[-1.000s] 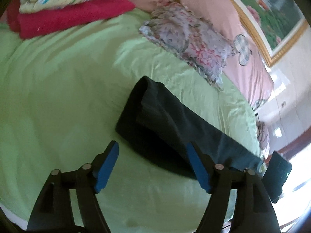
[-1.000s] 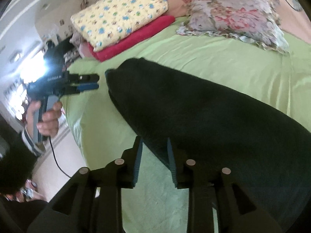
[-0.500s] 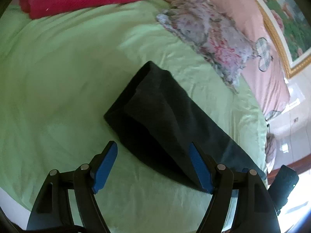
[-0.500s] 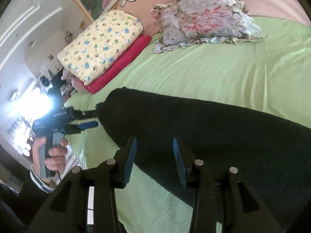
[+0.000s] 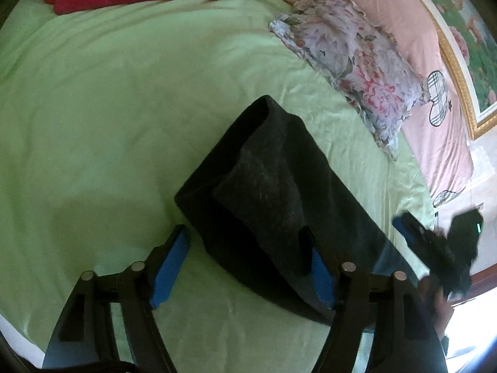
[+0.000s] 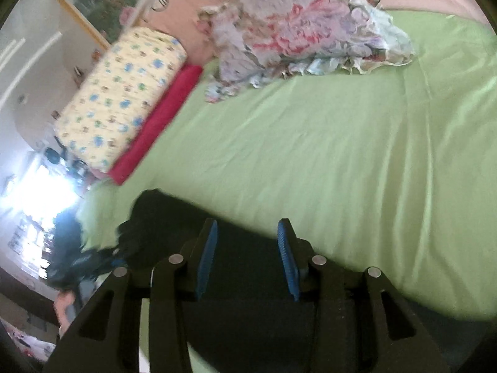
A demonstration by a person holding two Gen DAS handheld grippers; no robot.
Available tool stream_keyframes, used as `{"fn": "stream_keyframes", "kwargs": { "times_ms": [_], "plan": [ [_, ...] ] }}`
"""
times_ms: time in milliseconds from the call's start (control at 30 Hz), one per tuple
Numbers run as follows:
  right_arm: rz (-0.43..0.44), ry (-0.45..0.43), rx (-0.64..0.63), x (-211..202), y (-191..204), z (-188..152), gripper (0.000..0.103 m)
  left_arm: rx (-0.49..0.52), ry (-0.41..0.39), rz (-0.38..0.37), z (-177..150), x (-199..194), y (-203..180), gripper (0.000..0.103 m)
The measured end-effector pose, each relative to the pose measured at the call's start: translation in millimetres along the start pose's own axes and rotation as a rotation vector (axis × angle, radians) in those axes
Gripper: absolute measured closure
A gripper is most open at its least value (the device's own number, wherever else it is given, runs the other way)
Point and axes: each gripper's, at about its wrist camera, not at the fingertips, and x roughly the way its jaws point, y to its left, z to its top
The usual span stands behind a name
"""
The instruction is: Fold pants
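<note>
Straddling the dark pants (image 5: 279, 199) lying doubled lengthwise on the bed (image 5: 93, 108), my left tool (image 5: 245, 267) and right tool (image 6: 247, 258), both spread empty, must next pinch an end.

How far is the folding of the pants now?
Done: the dark pants lie as one long doubled strip on the green sheet. In hand: nothing; left gripper and right gripper are open over the cloth. Left: folding the strip shorter.
</note>
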Motion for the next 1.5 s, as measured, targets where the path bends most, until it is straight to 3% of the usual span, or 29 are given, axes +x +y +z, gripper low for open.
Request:
{"fn": "stream_keyframes", "kwargs": {
  "times_ms": [100,233,400,467,500,567,600,633,733,900,1000,1133,1267,1300,1333,1367,1500],
  "plan": [
    [-0.008,0.077,-0.006,33,-5,16,0.061,0.018,-0.018,0.011,-4,0,3,0.044],
    [-0.11,0.212,-0.077,63,-7,9,0.061,0.035,-0.026,0.007,-1,2,5,0.054],
    [-0.087,0.251,-0.145,56,-4,-15,0.061,0.081,-0.073,0.034,-1,9,-6,0.059],
    [-0.078,0.269,-0.164,54,-3,-18,0.061,0.114,-0.082,0.033,-3,11,-10,0.078],
    [-0.083,0.273,-0.17,55,-1,-18,0.062,0.129,-0.081,0.018,-4,11,-12,0.082],
    [-0.09,0.285,-0.185,56,2,-17,0.073,0.152,-0.109,-0.005,-7,2,-13,0.086],
    [-0.084,0.291,-0.197,56,5,-18,0.083,0.159,-0.128,-0.022,-9,-6,-13,0.086],
    [-0.108,0.282,-0.221,54,11,-17,0.086,0.159,-0.142,-0.039,-10,-13,-12,0.086],
    [-0.172,0.205,-0.297,42,32,-12,0.088,0.179,-0.2,-0.079,-12,-44,-11,0.086],
    [-0.166,0.012,-0.275,21,56,10,0.093,0.224,-0.29,-0.05,-4,-78,-2,0.086],
    [-0.158,-0.025,-0.282,38,74,11,0.093,0.224,-0.282,0.005,4,-74,16,0.086],
    [-0.17,0.01,-0.279,82,87,2,0.092,0.231,-0.211,0.047,10,-52,40,0.084],
    [-0.191,0.021,-0.234,94,83,-8,0.08,0.237,-0.166,0.089,2,-48,47,0.074],
    [-0.184,0.011,-0.221,88,81,-10,0.071,0.237,-0.181,0.094,0,-54,46,0.072],
    [-0.187,0.001,-0.214,82,81,-11,0.061,0.234,-0.195,0.102,-3,-61,46,0.062],
    [-0.187,-0.014,-0.206,73,79,-13,0.057,0.23,-0.216,0.11,-5,-69,45,0.054],
    [-0.15,-0.095,-0.163,26,68,-26,0.055,0.23,-0.29,0.073,-12,-102,34,0.046]
  ]
}}
